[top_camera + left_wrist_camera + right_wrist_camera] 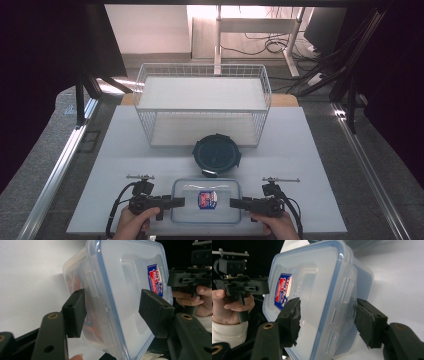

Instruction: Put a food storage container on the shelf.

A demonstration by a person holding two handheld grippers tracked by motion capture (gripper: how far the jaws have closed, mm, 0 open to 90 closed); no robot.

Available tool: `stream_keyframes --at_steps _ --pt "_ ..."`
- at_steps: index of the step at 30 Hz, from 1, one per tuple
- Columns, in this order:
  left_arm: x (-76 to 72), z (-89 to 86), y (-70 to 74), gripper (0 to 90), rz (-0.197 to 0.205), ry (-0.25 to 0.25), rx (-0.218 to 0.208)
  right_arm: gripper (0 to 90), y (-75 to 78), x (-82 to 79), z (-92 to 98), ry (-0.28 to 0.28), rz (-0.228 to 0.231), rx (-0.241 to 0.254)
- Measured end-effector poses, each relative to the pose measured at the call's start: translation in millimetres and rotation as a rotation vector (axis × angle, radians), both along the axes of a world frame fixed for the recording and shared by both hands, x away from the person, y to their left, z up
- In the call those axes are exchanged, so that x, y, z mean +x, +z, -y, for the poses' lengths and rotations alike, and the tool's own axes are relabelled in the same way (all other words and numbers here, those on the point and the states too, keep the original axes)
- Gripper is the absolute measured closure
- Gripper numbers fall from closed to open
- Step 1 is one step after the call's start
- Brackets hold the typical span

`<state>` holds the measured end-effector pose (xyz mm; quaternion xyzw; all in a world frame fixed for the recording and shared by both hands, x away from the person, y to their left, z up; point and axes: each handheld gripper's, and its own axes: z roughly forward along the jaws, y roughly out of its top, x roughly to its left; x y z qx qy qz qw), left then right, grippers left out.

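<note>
A clear rectangular box with a blue-rimmed lid and a red and blue label lies at the front middle of the white board. My left gripper is at its left end and my right gripper at its right end. In the left gripper view the box fills the gap of my open left gripper, whose jaws straddle the latch side. The right gripper view has the box likewise between the jaws of my open right gripper. Neither pair of jaws visibly presses the box.
A round dark container with a lid stands just behind the box. Behind it a white wire basket lies on its side, open toward me. The white board has free room left and right. Metal rails run along both sides.
</note>
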<state>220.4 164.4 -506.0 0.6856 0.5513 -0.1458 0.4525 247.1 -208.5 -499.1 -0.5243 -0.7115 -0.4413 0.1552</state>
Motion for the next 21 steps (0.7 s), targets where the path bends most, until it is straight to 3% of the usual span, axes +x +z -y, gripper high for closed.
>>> stream_keyframes --at_steps 21 --pt "-7.1 0.2 14.0 47.1 0.072 0.003 -0.002 44.2 17.6 -5.0 2.1 0.026 0.143 -0.029"
